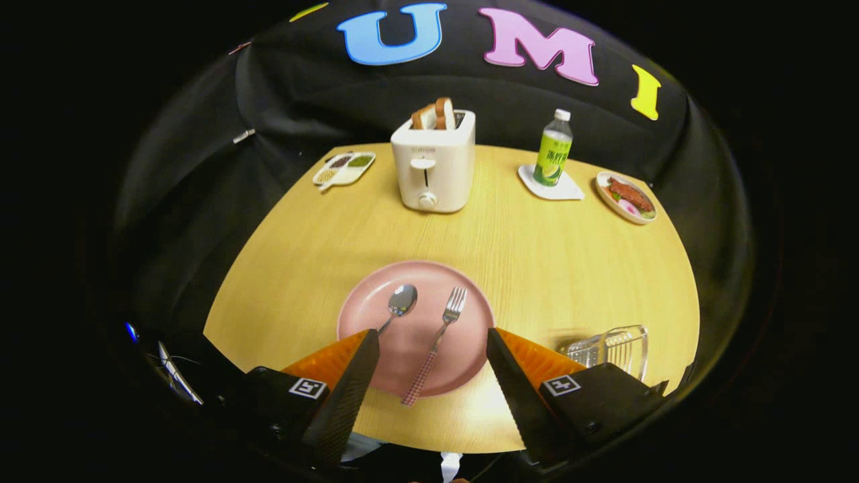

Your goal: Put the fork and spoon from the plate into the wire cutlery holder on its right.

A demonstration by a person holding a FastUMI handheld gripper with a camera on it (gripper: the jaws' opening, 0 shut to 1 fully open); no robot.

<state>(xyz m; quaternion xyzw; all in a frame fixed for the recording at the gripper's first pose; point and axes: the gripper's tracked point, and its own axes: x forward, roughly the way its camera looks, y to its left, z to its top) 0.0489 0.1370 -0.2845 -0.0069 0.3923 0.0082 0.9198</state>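
Your gripper [433, 339], fingers wide apart, hides the spoon [400, 303]'s handle end and part of the wire cutlery holder [611, 349]. The small dishes' food is too tiny to tell.

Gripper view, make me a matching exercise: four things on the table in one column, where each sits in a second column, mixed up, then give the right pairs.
Things:
1. fork
2. spoon
3. cutlery holder
4. toaster

Places:
A. far side of the table, holding bread
B. on the plate, head beside the left finger
C. right of the plate, behind the right finger
D. on the plate, handle reaching past its near rim, between the open fingers

The gripper is open, holding nothing.

Pairs: 1-D, 2-B, 3-C, 4-A
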